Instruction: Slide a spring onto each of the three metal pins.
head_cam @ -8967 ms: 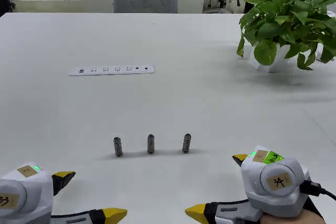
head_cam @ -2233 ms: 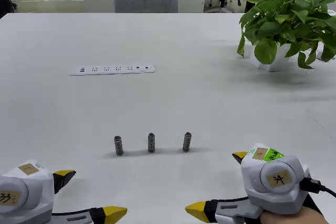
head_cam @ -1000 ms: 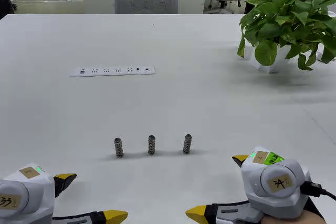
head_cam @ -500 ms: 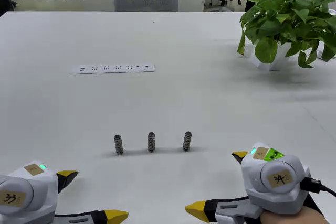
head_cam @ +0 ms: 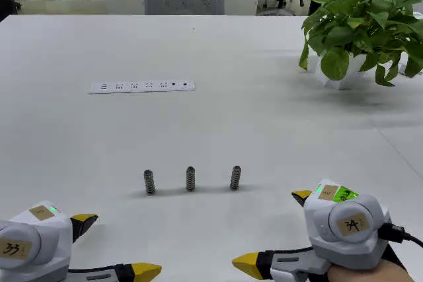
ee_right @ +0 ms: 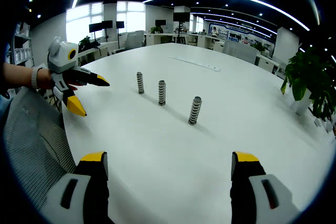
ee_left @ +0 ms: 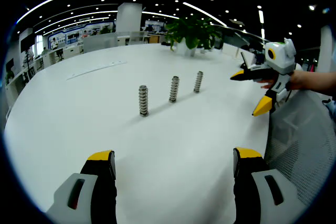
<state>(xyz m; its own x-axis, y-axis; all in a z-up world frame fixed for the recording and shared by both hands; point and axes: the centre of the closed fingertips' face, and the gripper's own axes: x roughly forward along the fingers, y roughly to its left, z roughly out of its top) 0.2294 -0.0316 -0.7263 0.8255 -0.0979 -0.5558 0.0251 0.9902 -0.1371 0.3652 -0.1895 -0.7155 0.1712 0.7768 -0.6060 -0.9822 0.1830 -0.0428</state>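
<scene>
three springs (head_cam: 190,178) stand upright in a row on the desk (head_cam: 264,117), toward its near edge. the left gripper (head_cam: 114,244) and right gripper (head_cam: 272,229) sit nearer that edge, either side of the row, well apart from it, jaws spread wide, holding nothing.

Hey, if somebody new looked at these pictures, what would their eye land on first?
Probably the three springs standing upright in a short row on the white table, just ahead of the grippers. Next comes the leafy potted plant at the far right, then the white power strip lying flat beyond the springs. The left gripper and right gripper frame the near edge, both open and holding nothing.
</scene>
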